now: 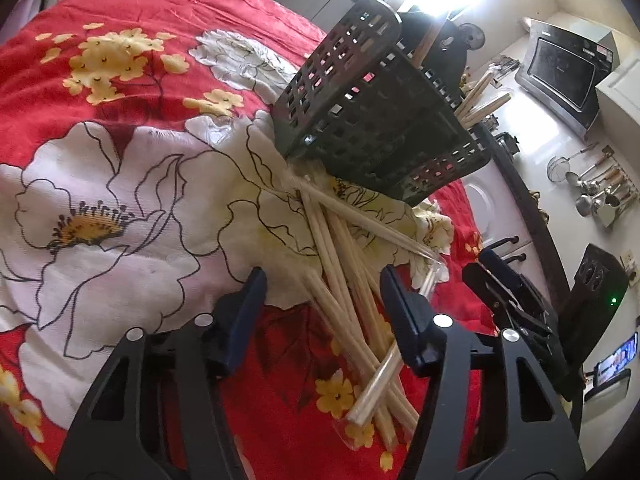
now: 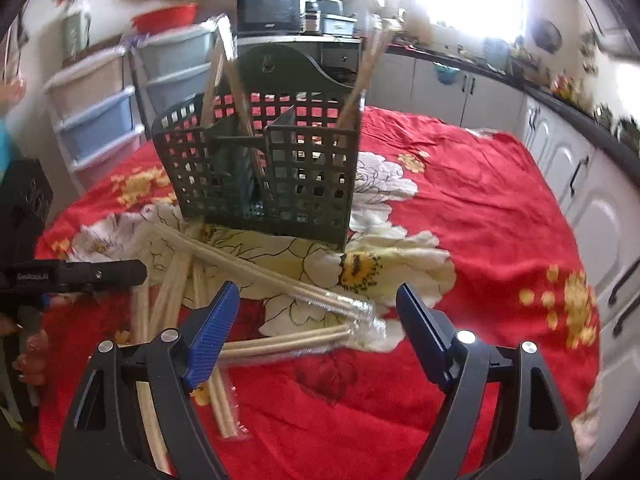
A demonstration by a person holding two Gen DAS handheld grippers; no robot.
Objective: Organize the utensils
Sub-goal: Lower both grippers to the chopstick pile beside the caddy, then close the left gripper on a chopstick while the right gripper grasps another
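Left hand-held gripper (image 1: pixel 322 280), jaws apart, straddles light, stiff, slippery pale wooden chopsticks (image 1: pixel 340 280); pinch mid-length

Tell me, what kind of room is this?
Most likely a home kitchen: a microwave sits on a counter, ladles hang on the wall, and white cabinets run along one side.

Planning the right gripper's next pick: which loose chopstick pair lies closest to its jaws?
The clear-wrapped pair lying crosswise just ahead of the right gripper, wrapper end between its fingers. The other chopsticks fan off to the left.
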